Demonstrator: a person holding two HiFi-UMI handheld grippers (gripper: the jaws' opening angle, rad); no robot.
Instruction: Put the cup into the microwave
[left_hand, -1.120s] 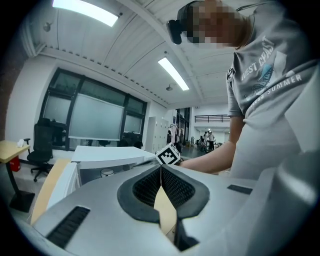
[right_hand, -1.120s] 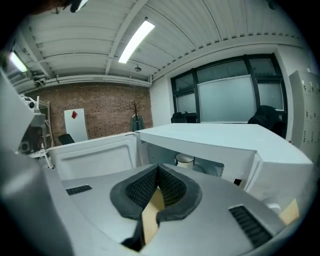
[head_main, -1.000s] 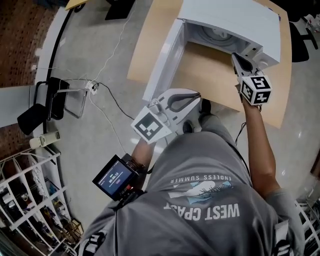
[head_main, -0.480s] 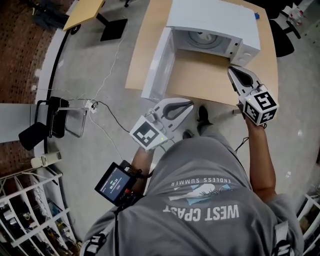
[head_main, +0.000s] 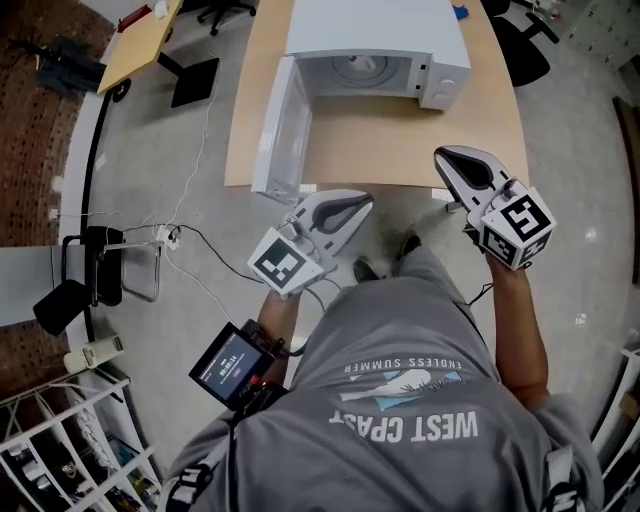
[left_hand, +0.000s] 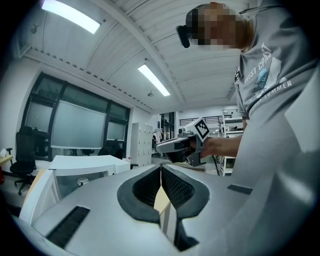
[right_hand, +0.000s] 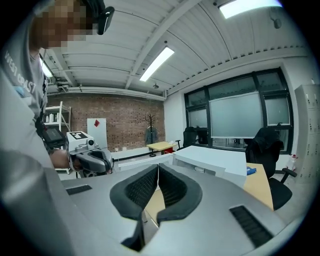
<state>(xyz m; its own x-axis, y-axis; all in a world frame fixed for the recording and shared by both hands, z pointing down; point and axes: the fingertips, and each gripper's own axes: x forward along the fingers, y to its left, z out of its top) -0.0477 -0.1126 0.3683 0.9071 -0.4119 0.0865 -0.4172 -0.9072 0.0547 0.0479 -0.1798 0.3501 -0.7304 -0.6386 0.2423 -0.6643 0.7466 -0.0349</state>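
Observation:
The white microwave (head_main: 375, 40) stands on a wooden table (head_main: 400, 150) with its door (head_main: 278, 130) swung open to the left. Inside the cavity a small white cup (left_hand: 82, 181) shows in the left gripper view; it appears again as the cup (right_hand: 200, 169) in the right gripper view. My left gripper (head_main: 366, 198) hangs off the table's near edge, jaws shut on nothing. My right gripper (head_main: 444, 156) is over the table's near right corner, also shut and empty. Each gripper view shows its own pads pressed together, left gripper (left_hand: 161, 167) and right gripper (right_hand: 158, 167).
A cable and power strip (head_main: 165, 235) lie on the floor at the left, beside a black chair (head_main: 90, 270). A wire rack (head_main: 70, 450) stands at the lower left. A small screen (head_main: 232, 360) sits on the person's left forearm. Another desk (head_main: 140, 40) is at the far left.
Both grippers have drawn back from the microwave toward the person. The right gripper left the microwave's front and now sits at the table's near corner. The head view has backed away from the table.

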